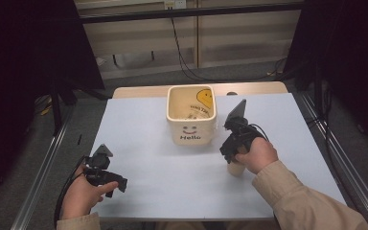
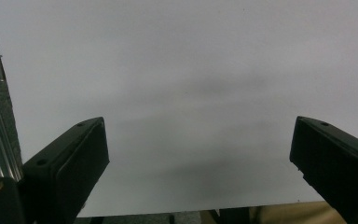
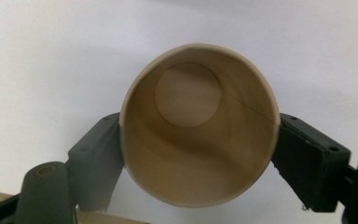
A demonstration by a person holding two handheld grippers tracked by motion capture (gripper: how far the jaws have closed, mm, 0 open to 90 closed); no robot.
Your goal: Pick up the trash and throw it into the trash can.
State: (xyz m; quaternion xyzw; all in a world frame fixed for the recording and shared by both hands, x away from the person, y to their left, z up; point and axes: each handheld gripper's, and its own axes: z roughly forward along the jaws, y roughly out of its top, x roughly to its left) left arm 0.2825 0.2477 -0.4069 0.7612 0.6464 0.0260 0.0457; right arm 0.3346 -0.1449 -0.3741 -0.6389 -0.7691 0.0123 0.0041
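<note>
A tan paper cup [image 3: 200,135] sits between the jaws of my right gripper [image 3: 199,158], which is shut on its sides; the cup is empty and I look straight into its mouth. From above, the right gripper [image 1: 231,152] is right of the table's middle, with the cup [image 1: 235,168] showing just below the hand. My left gripper [image 1: 117,184] rests low at the near left edge of the table. Its jaws stand wide apart over the white sheet [image 2: 191,93], and the left gripper [image 2: 198,161] holds nothing.
A cream square bin [image 1: 191,115] with a smiley face and "Hello" on its front stands at the table's middle back, some printed wrappers inside. A white sheet [image 1: 172,167] covers the table. Metal rails [image 1: 43,167] run along both sides.
</note>
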